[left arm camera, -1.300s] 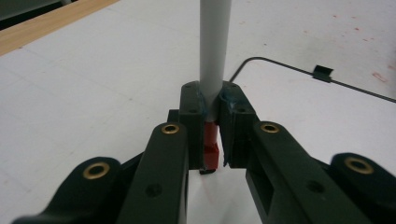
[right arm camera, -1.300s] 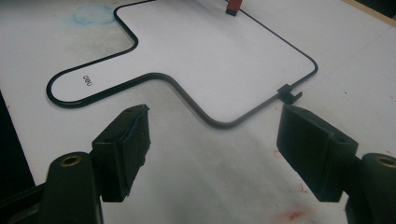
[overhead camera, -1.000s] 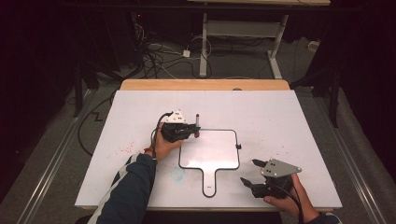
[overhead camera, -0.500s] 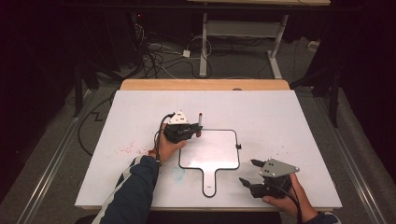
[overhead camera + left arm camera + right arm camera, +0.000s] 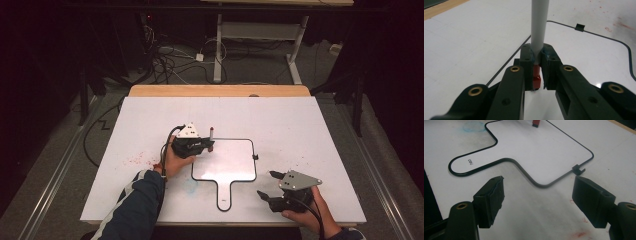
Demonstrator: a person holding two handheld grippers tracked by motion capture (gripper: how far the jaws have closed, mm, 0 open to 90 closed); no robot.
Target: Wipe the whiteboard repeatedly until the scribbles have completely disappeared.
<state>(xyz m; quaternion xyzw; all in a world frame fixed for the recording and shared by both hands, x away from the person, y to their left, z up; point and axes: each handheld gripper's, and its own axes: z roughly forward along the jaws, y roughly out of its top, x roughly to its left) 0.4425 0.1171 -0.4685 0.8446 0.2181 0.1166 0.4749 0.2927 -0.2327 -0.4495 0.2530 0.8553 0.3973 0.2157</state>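
Your left tongs are clamped on a marker, a white barrel with a red end. In the left gripper view the pads press the barrel from both sides right where the white meets the red, so the red end sits low between the jaws and the white length runs away from you, up and out of the picture. Its long axis lies across the line of the jaws, close to upright. In the high view the red end shows as a small stub standing above the front of your left tongs, so the marker stands steeply over the surface rather than lying flat. Whether its far end touches anything below, you cannot tell.

Just ahead of those tongs lies a small whiteboard with a thin black rim and a handle tab. The marker stands at the board's corner nearest your left hand.

Your right tongs stand wide open with nothing between the pads, held low over the bare white surface. They lie beside the whiteboard's handle, well apart from the marker, and their jaws face toward the board. The board's small black clip sits just beyond one jaw.
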